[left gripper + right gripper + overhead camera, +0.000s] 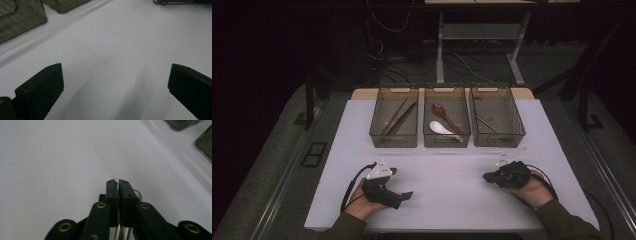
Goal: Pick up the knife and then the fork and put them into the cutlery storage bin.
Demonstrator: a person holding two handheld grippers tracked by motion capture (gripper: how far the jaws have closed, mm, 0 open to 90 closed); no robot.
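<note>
right gripper [117, 182]: jaws nearly together over bare table [447, 195], a metal utensil [123, 230] caught between them, its rounded end [136, 193] showing just beside one jaw. held low at the table's right front. left gripper [115, 82]: jaws wide, nothing between, at left front. three bins [447, 120] stand behind.

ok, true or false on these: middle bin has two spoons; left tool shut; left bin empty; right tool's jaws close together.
1. The middle bin holds a white spoon and a red-brown spoon. True.
2. The left tool is shut. False: its jaws stand wide apart over bare table.
3. The left bin is empty. False: chopsticks lie in it.
4. The right tool has its jaws close together. True.
</note>
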